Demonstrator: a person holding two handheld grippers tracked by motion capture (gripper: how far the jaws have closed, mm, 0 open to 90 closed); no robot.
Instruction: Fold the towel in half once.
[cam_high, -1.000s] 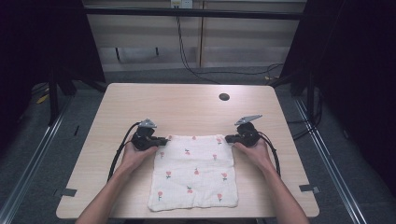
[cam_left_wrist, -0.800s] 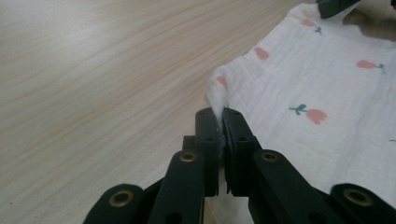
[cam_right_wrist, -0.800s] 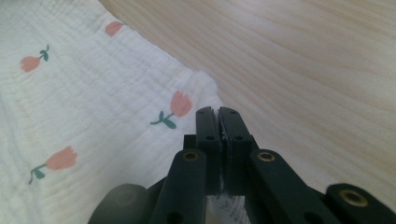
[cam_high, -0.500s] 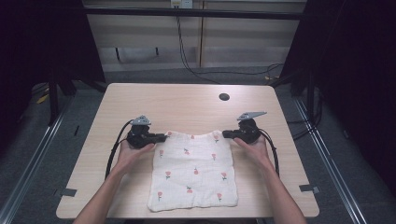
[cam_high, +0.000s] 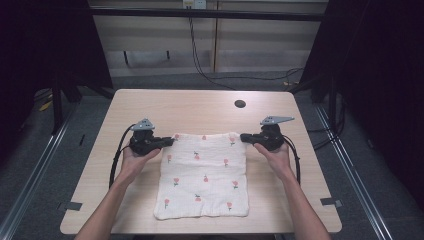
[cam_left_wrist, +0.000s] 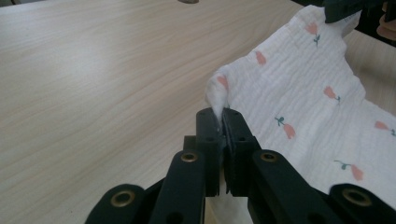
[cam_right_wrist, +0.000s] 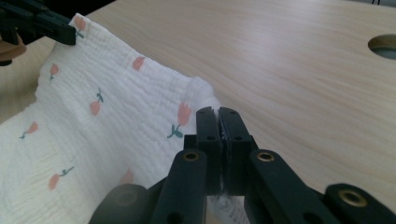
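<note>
A white cloth (cam_high: 205, 175) printed with small pink flowers lies on the wooden table (cam_high: 200, 110), its far edge lifted off the surface. My left gripper (cam_high: 170, 141) is shut on the cloth's far left corner (cam_left_wrist: 217, 91), which pokes up between the jaws of the left gripper (cam_left_wrist: 223, 116). My right gripper (cam_high: 244, 136) is shut on the far right corner (cam_right_wrist: 201, 93), pinched between the jaws of the right gripper (cam_right_wrist: 218, 114). The cloth (cam_right_wrist: 93, 121) stretches between the two grippers. Its near half rests flat on the table.
A dark round hole (cam_high: 240, 104) sits in the tabletop at the far right. Cables (cam_high: 117, 160) trail from both grippers along the table. Bare wood lies beyond the cloth toward the far edge.
Both grippers have risen and moved apart with the cloth's far corners in them. The far edge of the cloth has come up off the table and pulled taut.
</note>
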